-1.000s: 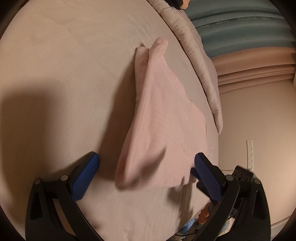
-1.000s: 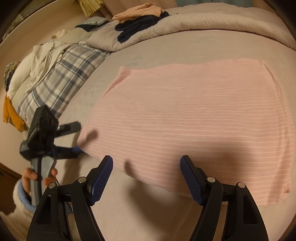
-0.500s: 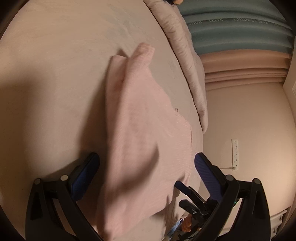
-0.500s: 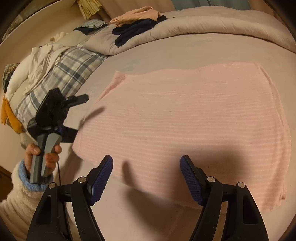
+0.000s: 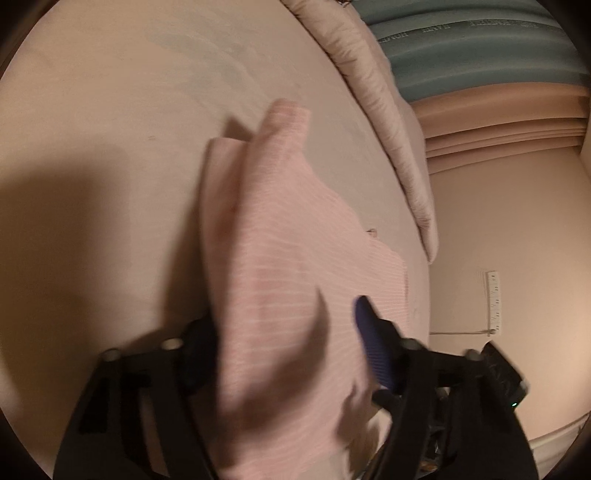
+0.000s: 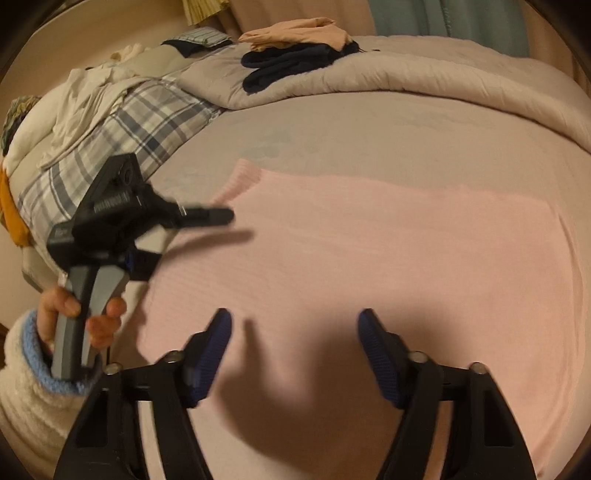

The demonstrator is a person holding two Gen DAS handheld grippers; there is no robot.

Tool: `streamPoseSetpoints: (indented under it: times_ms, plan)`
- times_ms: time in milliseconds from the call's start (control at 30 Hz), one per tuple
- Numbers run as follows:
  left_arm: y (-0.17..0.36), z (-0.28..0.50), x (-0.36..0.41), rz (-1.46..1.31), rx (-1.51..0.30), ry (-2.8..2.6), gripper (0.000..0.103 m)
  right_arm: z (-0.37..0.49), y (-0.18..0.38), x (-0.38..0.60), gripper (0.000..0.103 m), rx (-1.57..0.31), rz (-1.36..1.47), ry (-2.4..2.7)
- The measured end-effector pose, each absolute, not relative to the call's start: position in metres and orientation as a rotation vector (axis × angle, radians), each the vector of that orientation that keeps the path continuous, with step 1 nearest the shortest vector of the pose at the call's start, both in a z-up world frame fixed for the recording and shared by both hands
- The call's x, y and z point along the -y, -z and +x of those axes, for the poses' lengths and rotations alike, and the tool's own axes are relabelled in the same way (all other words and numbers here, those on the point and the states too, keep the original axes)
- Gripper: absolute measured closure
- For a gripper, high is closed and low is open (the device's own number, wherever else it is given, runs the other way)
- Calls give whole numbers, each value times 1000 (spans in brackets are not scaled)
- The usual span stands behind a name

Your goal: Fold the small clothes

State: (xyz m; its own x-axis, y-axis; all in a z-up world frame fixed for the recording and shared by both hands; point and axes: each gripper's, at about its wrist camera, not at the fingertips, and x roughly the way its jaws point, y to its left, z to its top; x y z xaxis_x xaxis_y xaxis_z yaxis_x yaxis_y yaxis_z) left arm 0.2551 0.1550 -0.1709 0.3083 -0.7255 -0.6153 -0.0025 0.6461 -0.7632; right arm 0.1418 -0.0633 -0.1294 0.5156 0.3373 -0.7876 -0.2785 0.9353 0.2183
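Note:
A pink striped garment (image 6: 369,258) lies folded flat on the beige bed; it also shows in the left wrist view (image 5: 295,258). My left gripper (image 5: 284,347) is open, its fingers on either side of the garment's near edge, the cloth hiding the left finger's pad. In the right wrist view the left gripper (image 6: 177,236) straddles the garment's left edge, one finger above the cloth. My right gripper (image 6: 295,354) is open and hovers over the garment's near edge, holding nothing.
A rolled beige duvet (image 6: 424,81) runs along the bed's far side with dark (image 6: 291,68) and peach (image 6: 295,35) clothes on it. A plaid cloth (image 6: 122,136) and white laundry (image 6: 81,96) pile at the left. The wall (image 5: 517,240) stands beyond the bed edge.
My left gripper has moved in onto the garment's left edge, so the cloth now sits between its fingers. My right gripper has advanced over the near edge.

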Motion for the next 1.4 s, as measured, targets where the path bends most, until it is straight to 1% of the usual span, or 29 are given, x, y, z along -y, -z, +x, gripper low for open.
streamPoseSetpoints:
  times_ms: [33,100,167,200,300,333,433,567,767,1033,1267,1400]
  plan:
    - [172,255,-157,-747,-1183,527,56,144,130,61,45,-963,59,-368]
    - [174,257,-161,-771,-1191,514,58,156,135,53,58,-981,43,-360]
    - [173,256,-159,-767,-1184,499,61,170,140,46,66,-1013,33,-338]
    - [171,256,-157,-748,-1180,489,62,177,143,43,69,-1030,24,-314]
    - [167,255,-150,-667,-1172,450,70,190,155,34,74,-1094,-11,-270]
    - [166,255,-149,-651,-1175,436,71,191,158,32,75,-1099,-18,-264]
    - [164,257,-147,-658,-1186,402,73,193,159,28,75,-1104,-63,-273]
    - [147,252,-138,-611,-1133,417,75,184,151,40,75,-1109,-22,-287]
    - [131,244,-128,-574,-1097,455,75,135,143,44,75,-1083,-62,-301]
    - [126,240,-115,-554,-1102,457,76,140,161,27,74,-1092,-165,-255]
    - [121,237,-114,-546,-1099,458,76,126,149,33,75,-1107,-93,-282]
    - [120,236,-113,-539,-1108,457,76,117,161,30,75,-1121,-92,-294]
